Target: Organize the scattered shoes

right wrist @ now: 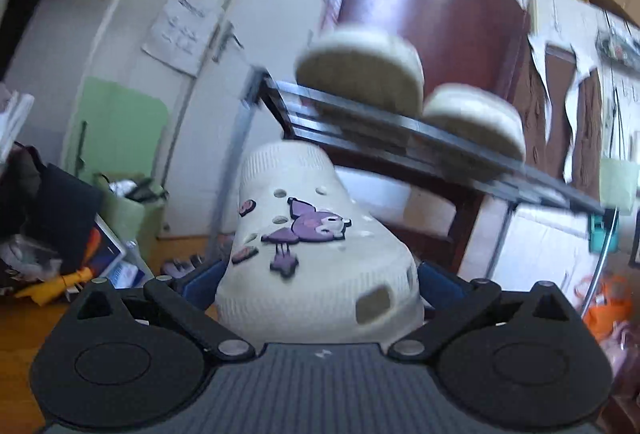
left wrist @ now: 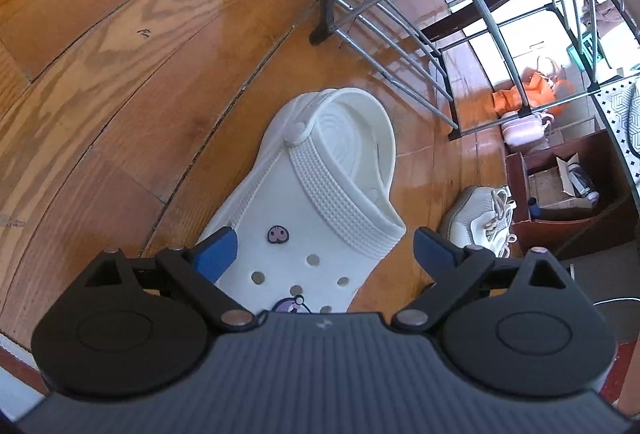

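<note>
**Clogs at the rack**

Left wrist view: bare wood floor (left wrist: 100, 74) lay wide to the left, the metal shoe rack (left wrist: 400, 14) ahead-right. The left gripper (left wrist: 326, 254) stood wide apart over a white clog (left wrist: 320, 186), pads clear.

Right wrist view: blurred rack shelf (right wrist: 400, 142) ahead carried two shoes (right wrist: 360, 74). The right gripper (right wrist: 320, 282) clamped a charm-decorated clog (right wrist: 312, 234).

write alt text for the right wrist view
The right gripper holds a white clog with purple charms, its blue fingers against both sides, in front of a metal shoe rack. Two pale shoes sit on the rack's upper shelf; the picture is motion-blurred.
</note>
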### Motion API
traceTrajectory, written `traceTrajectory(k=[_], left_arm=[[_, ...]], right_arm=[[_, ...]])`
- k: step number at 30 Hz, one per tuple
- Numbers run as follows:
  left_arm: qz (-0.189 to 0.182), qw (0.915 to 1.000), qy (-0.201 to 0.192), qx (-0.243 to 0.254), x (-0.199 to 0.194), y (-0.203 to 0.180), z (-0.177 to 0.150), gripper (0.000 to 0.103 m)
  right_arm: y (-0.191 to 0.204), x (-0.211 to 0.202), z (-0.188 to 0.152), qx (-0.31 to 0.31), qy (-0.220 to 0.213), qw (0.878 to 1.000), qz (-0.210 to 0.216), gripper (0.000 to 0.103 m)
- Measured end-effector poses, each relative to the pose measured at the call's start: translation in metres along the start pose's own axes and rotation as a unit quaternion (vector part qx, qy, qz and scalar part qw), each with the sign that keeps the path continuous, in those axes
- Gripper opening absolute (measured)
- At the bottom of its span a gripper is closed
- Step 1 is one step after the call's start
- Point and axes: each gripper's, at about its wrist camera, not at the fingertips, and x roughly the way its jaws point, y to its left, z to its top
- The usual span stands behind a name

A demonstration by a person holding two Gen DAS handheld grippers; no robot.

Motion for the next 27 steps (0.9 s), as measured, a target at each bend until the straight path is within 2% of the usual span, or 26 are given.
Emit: traceTrajectory(k=[2,6,8,11,15,17,18,21,22,23,24,25,27], left_arm=[[-0.002,1.0000,0.001,-0.005,0.000,0.002,0.000,0.096],[-0.007,0.9999,0.001,-0.007,-0.001,0.003,0.002,0.096],[-0.009,0.9999,0.001,-0.004,-0.002,0.001,0.002,0.096],[-0.006,1.0000,0.000,0.004,-0.004,-0.002,0.002,0.098],[-0.009,0.9999,0.007,0.009,-0.008,-0.006,0.004,0.100],[0.004,0.9998,0.016,0.014,-0.012,-0.007,0.007,0.102],[0.019,0.9994,0.018,0.022,-0.016,-0.008,0.009,0.102],[0.074,0.9958,0.016,0.051,-0.028,-0.008,0.012,0.103],[0.089,0.9943,0.018,0.056,-0.029,-0.006,0.013,0.103],[0.111,0.9918,0.022,0.060,-0.031,-0.003,0.014,0.103],[0.125,0.9899,0.026,0.062,-0.031,0.000,0.016,0.103],[0.138,0.9880,0.030,0.064,-0.031,0.004,0.017,0.103],[0.161,0.9838,0.046,0.063,-0.028,0.010,0.019,0.103]], right_arm=[[-0.013,0.013,0.002,0.034,0.003,0.999,-0.008,0.101],[-0.044,0.055,0.027,0.065,0.021,0.995,-0.067,0.099],[-0.063,0.076,0.030,0.098,0.054,0.991,-0.069,0.100],[-0.092,0.080,0.031,0.172,0.079,0.981,-0.053,0.101],[-0.092,0.039,0.035,0.184,0.027,0.982,-0.035,0.103],[-0.077,-0.010,0.024,0.191,0.013,0.981,-0.017,0.103],[-0.073,-0.020,0.018,0.193,0.019,0.981,-0.009,0.103],[-0.045,-0.059,-0.037,0.203,0.112,0.971,0.053,0.103],[-0.029,-0.065,-0.071,0.204,0.176,0.960,0.079,0.103],[-0.014,-0.072,-0.106,0.205,0.241,0.943,0.105,0.103],[-0.006,-0.073,-0.122,0.207,0.271,0.933,0.116,0.102],[0.004,-0.077,-0.152,0.233,0.315,0.911,0.130,0.101],[0.025,-0.086,-0.211,0.282,0.401,0.857,0.156,0.095]])
